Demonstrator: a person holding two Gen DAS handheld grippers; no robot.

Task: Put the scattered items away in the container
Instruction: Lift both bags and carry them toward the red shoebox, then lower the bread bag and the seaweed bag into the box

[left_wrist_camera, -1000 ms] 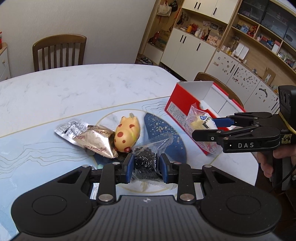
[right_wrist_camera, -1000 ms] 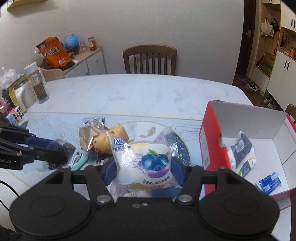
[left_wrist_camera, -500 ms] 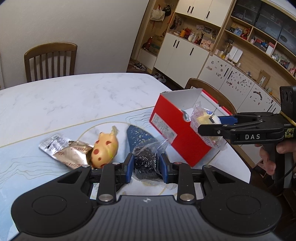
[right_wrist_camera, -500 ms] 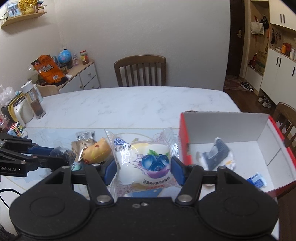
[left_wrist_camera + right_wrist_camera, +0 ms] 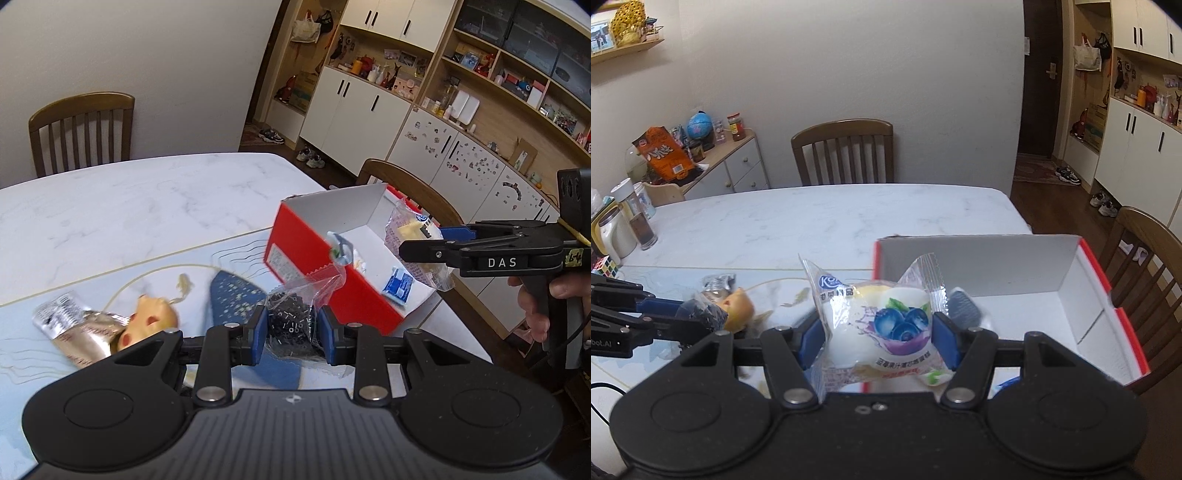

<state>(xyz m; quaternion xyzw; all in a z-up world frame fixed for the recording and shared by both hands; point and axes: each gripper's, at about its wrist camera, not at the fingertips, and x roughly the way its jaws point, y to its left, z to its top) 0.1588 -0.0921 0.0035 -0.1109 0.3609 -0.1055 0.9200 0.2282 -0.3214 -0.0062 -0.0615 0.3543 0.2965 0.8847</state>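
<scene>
Release early and your right gripper (image 5: 879, 334)'s snack packet (image 5: 882, 332), or your left gripper (image 5: 291, 328)'s clamped bead bag (image 5: 291, 325), misses the box (image 5: 1108, 314) ahead.

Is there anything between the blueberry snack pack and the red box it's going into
Nothing visible blocks it. The right hand-held gripper holds the blueberry snack pack at the open red box, whose floor ahead is mostly bare.
</scene>
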